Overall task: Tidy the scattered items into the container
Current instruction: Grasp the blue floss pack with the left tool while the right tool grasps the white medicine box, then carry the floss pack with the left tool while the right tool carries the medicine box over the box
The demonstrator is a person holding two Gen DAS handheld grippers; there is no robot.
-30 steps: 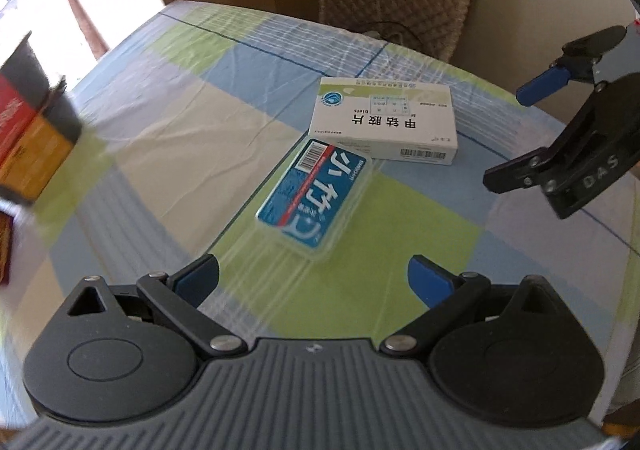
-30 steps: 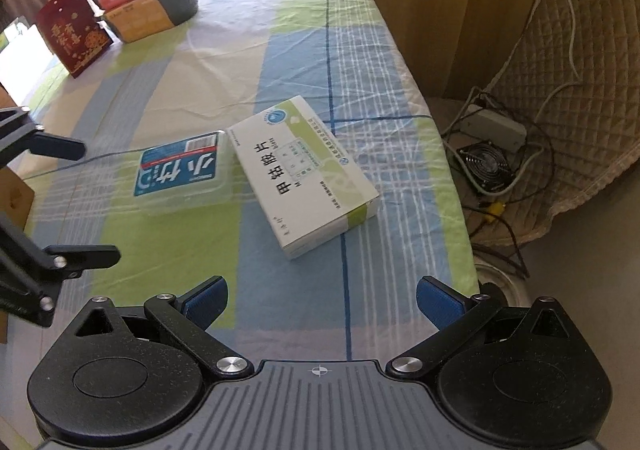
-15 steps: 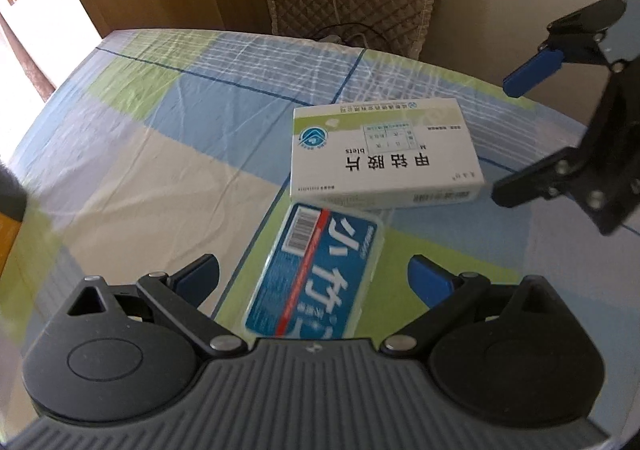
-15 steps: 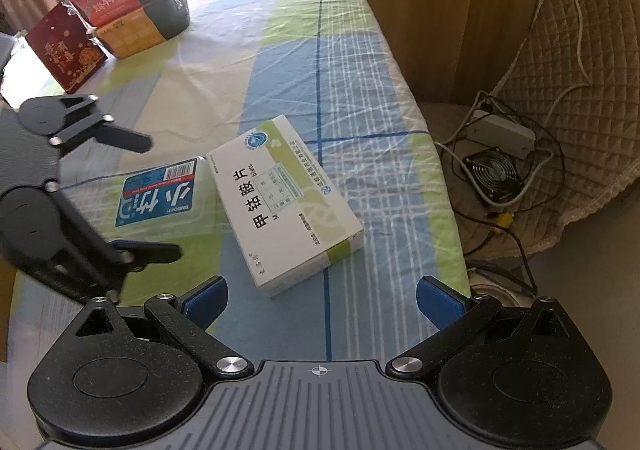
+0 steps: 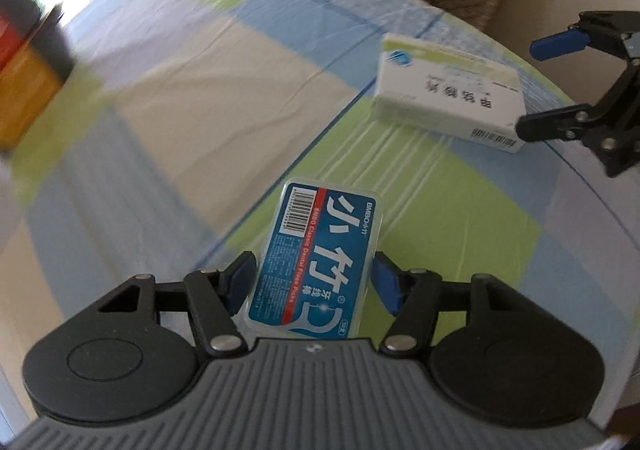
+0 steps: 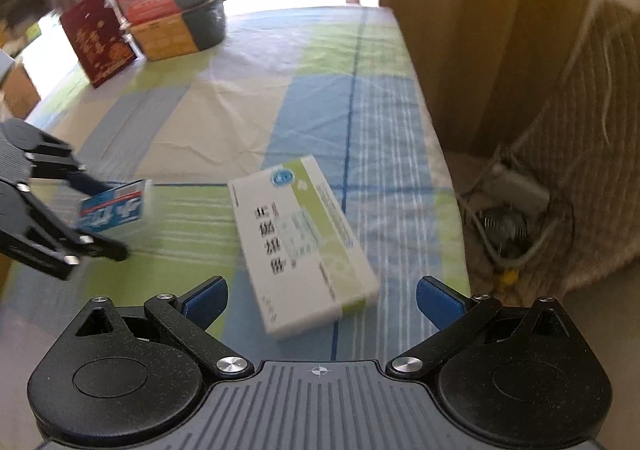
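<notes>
Now floss-pick case (image 5: pixel 316 262) pinched between left tongs (image 5: pixel 314 282); right tongs (image 6: pixel 320 300) spread, astride medicine box (image 6: pixel 304 242).

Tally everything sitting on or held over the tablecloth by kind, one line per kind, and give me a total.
Blue floss pick case, in the left gripper: 1
White medicine box, ahead of the right gripper: 1
Stacked dark bowl containers: 2
Red carton: 1
Total: 5

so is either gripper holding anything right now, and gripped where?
Left gripper is shut on the blue-labelled clear plastic floss-pick case, pads on its two long sides near the near end. Right gripper is open, empty, at the white-and-green medicine box.
</notes>
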